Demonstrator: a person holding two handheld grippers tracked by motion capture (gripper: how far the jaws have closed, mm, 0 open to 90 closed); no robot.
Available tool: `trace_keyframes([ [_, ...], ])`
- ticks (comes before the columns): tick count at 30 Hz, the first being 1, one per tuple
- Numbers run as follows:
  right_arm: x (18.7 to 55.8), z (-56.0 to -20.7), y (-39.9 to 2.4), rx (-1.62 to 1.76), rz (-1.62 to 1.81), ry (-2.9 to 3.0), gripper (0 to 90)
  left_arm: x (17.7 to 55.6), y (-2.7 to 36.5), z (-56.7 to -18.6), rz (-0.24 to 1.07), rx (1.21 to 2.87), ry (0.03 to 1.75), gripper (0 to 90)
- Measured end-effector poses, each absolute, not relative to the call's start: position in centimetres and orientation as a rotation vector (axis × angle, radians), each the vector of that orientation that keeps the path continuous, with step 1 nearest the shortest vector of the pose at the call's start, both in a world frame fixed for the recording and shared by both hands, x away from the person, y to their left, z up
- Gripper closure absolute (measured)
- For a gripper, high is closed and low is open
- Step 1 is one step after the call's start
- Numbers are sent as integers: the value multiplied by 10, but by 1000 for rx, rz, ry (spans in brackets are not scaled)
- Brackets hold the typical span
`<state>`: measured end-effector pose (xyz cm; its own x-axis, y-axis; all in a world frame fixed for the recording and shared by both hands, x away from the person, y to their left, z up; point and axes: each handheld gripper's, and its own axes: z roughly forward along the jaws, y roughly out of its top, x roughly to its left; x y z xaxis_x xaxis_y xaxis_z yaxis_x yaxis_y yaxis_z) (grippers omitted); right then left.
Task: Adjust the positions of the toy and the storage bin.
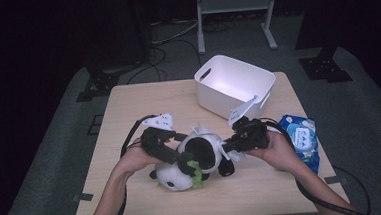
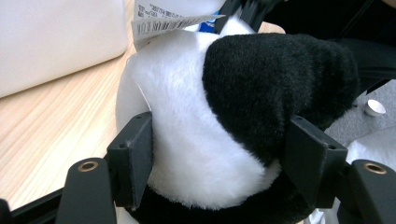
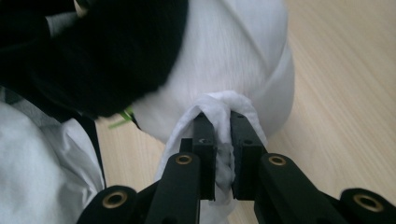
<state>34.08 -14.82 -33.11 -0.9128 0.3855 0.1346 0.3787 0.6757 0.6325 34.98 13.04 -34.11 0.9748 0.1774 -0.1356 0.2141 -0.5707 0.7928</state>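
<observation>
Your table (image 1: 128, 111), light wood, takes most of the high view. On its far right part sits the white bin (image 1: 234, 84), open top, slot handles, nothing readable on it. Next in size, the panda plush (image 1: 196, 159), lying near the table's front middle between your two hands, head toward you, a green leaf bit at its neck. At the right edge, touching your right hand's side, lies the blue wipes pack (image 1: 303, 138); it has printing, too small to read.

Your left gripper (image 2: 217, 154) is clamped on the panda's body, pads pressed into white and black fur on both sides. Your right gripper (image 3: 223, 156) has its jaws pinched tight on a white wipe (image 3: 219, 105), folded over the jaw tips and pushed against the plush's white fur.

A paper tag (image 2: 163, 23) hangs off the plush in the left gripper view, with a barcode and small print, not legible.

Cables trail from both grippers across the table. The bin stands clear, behind the plush.
</observation>
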Motion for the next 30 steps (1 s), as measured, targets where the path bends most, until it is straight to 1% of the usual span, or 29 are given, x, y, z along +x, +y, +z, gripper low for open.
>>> trace_keyframes([
  [4, 337, -317, -150, 622, 1133, 2837, 822, 347, 114, -342, -51, 2236, 235, 300],
  [8, 332, -307, -142, 552, 1122, 2831, 821, 346, 96, -344, -49, 2289, 214, 297],
  [12, 329, -312, -133, 540, 1041, 2840, 820, 346, 86, -347, -40, 2330, 212, 285],
  [19, 332, -318, -136, 555, 1093, 2836, 820, 346, 75, -352, -39, 2356, 203, 282],
  [23, 330, -319, -133, 536, 1073, 2843, 820, 346, 74, -350, -33, 2372, 204, 266],
  [26, 329, -321, -132, 535, 1040, 2861, 820, 344, 77, -348, -10, 2404, 220, 214],
  [30, 329, -326, -137, 562, 1022, 2869, 819, 343, 89, -350, -3, 2404, 250, 196],
])
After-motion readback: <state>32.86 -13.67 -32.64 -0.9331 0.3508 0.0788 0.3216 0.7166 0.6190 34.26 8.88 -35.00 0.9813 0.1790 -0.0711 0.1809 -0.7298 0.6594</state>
